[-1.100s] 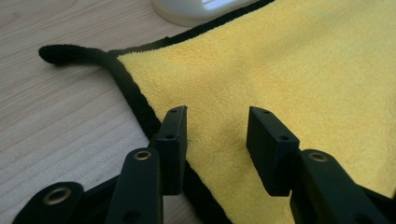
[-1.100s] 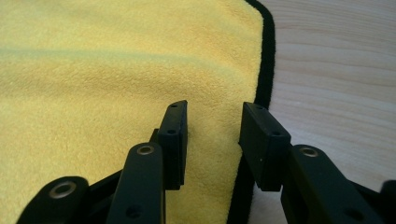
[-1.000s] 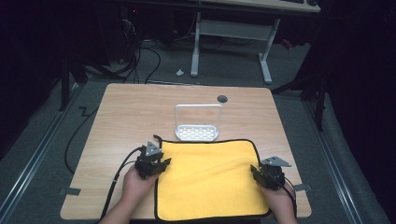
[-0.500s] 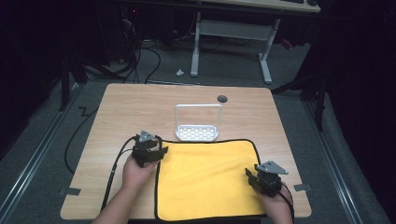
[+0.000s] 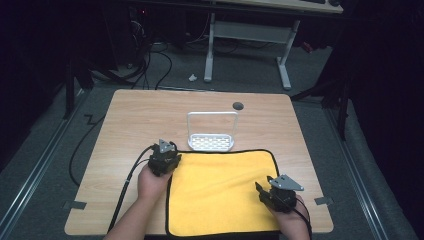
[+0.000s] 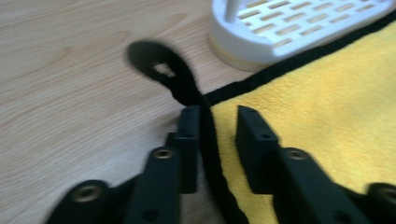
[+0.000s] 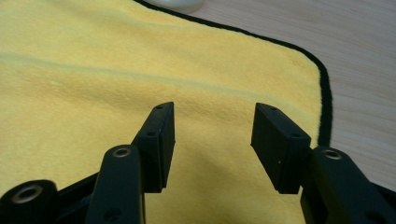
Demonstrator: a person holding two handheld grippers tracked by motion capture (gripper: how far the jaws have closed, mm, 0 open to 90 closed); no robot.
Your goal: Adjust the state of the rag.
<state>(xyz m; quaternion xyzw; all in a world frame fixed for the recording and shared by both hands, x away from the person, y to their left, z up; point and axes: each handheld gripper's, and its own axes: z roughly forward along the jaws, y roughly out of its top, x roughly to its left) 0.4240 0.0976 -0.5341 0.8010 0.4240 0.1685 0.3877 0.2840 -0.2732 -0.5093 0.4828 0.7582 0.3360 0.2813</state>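
Here the flat yellow towel (image 5: 220, 192) lies between spread right tongs (image 7: 212, 140) and left tongs (image 6: 217, 135) straddling its edge.

Yellow cloth (image 5: 220, 192) with black trim, flat on table's near edge, far-left corner loop

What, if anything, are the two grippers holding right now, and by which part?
Nothing is clamped yet. The left gripper stands open astride the cloth's black hem near its far left corner; the right gripper is open above the cloth.

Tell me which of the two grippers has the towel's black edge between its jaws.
The left gripper: its jaws straddle the black edge of the yellow towel near its far left corner. The right gripper hangs open above plain yellow cloth.
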